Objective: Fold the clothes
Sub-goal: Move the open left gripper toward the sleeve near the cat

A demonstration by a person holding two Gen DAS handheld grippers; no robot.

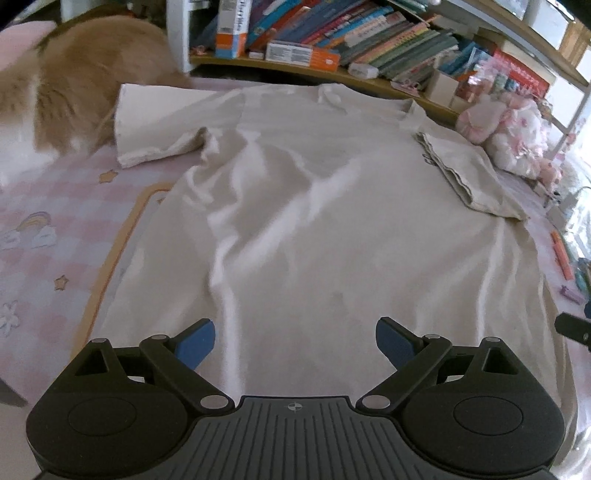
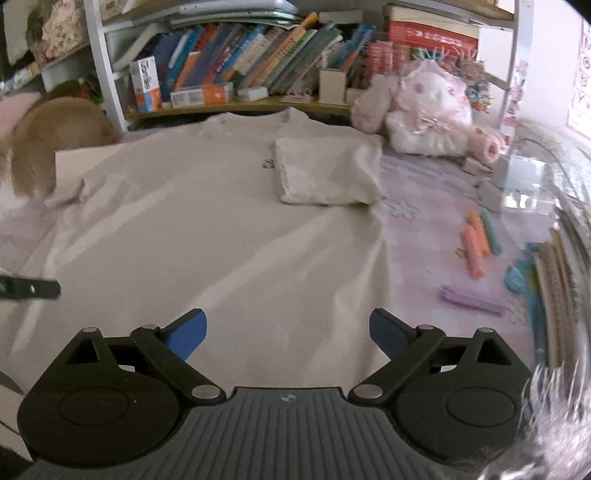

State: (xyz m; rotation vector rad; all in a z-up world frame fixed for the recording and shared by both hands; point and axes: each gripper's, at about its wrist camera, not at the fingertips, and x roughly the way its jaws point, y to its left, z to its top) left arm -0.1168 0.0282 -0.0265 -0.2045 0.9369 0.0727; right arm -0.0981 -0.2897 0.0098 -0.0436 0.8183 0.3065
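A cream T-shirt lies spread flat on a pink checked bed cover, collar toward the bookshelf. Its right sleeve is folded inward over the body; the left sleeve lies stretched out. My left gripper hovers over the shirt's lower part, blue pads wide apart, nothing between them. In the right wrist view the same shirt fills the middle, with the folded sleeve at the upper right. My right gripper stands open above the shirt's right edge, empty. A tip of the left gripper shows at the left border.
A furry orange-and-white animal sits at the shirt's left sleeve. A pink plush toy rests at the back right. Low shelves of books run along the far side. Orange and purple markers lie on the cover right of the shirt.
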